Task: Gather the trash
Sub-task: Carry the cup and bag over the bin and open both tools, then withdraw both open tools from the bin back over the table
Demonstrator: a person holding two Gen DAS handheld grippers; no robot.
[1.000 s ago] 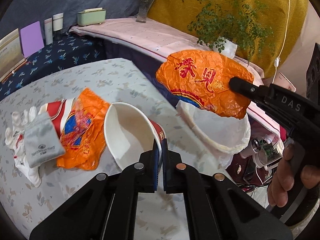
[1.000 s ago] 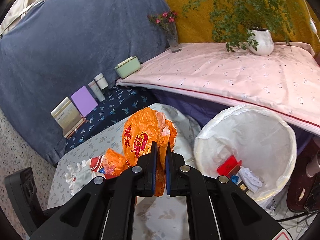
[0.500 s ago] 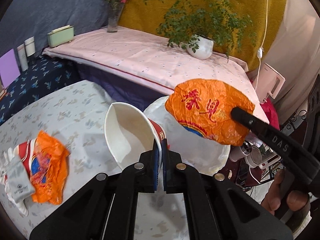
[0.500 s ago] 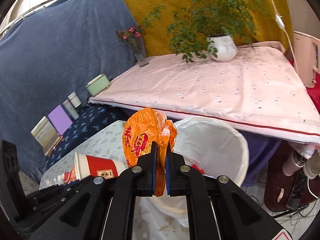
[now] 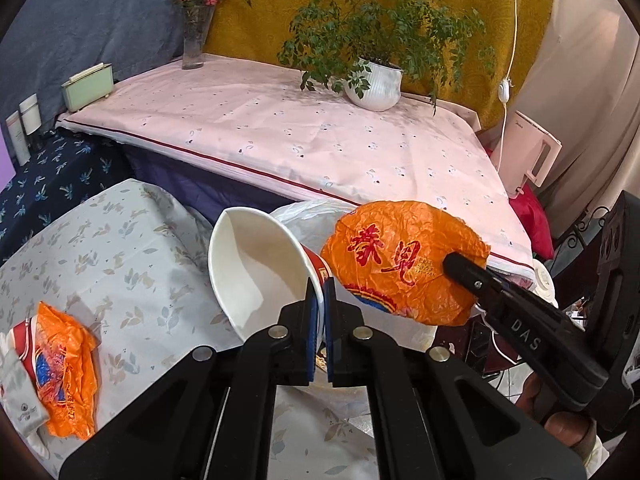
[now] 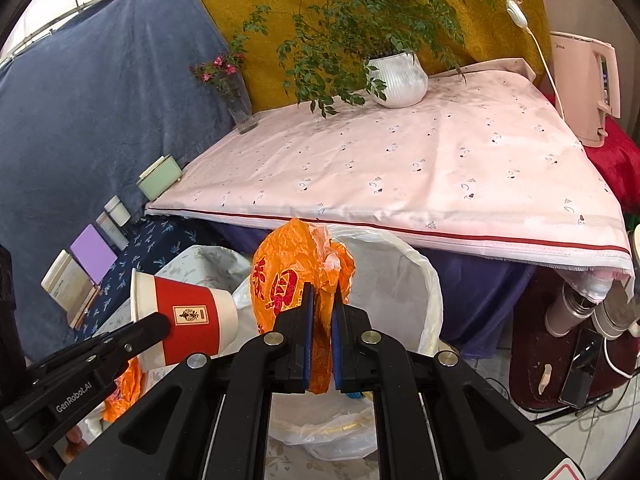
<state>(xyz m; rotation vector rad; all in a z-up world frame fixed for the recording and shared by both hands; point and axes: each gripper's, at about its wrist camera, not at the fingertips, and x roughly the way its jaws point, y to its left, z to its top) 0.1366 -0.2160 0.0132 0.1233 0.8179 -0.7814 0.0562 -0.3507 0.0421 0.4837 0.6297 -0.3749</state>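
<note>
Left wrist view: the left gripper point(image 5: 320, 300) is being kept clenched on the rim of a paper cup point(image 5: 256, 268), whose white inside is being turned toward the camera; its base is hidden behind its own mouth. At 3 o'clock of the cup, an orange wrapper point(image 5: 404, 264) is being held up by the right gripper point(image 5: 454, 264), only one dark finger of which is being shown. A white-lined trash bin point(image 5: 308, 212) is being almost wholly covered by cup and wrapper; only a strip of liner is visible at 12 o'clock of the cup. At 9 o'clock, on the patterned tablecloth point(image 5: 120, 256), a second orange wrapper point(image 5: 64, 368) is being left lying, with red-and-white items beside it cut off by the frame edge and hard to identify.

Right wrist view: the right gripper point(image 6: 320, 304) is being kept clamped on the orange wrapper point(image 6: 288, 280), which is being held just over the near rim of the trash bin point(image 6: 416, 280). The bin's contents are being hidden by the wrapper and the fingers. At 9 o'clock, the paper cup point(image 6: 184, 316) is being held sideways by the left gripper point(image 6: 160, 326), its red band showing.
</note>
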